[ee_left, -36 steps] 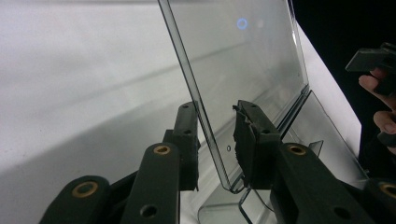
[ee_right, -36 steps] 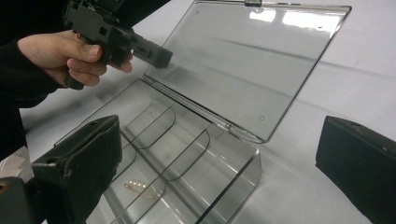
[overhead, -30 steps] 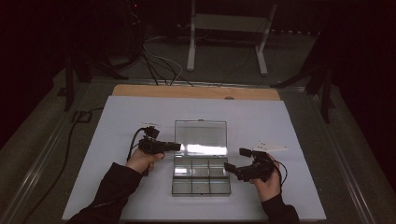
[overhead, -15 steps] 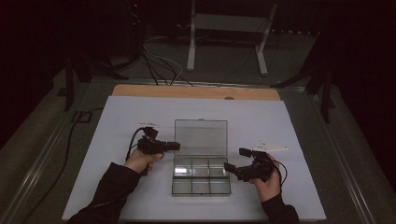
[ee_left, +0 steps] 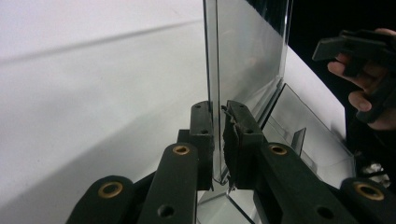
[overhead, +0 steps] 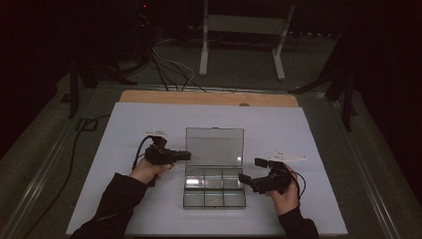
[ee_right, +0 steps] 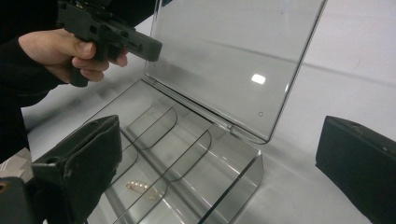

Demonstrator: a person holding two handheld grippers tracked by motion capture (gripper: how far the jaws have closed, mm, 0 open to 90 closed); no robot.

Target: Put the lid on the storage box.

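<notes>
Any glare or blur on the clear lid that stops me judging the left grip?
High view: dim room, bright streak along the lid. Left gripper view: sharp; left gripper pinches the lid's edge. Right gripper view: one small glare spot on the lid, near jaws blurred.

From where I stand, no writing, label, brand or number can be read on anything here.
</notes>
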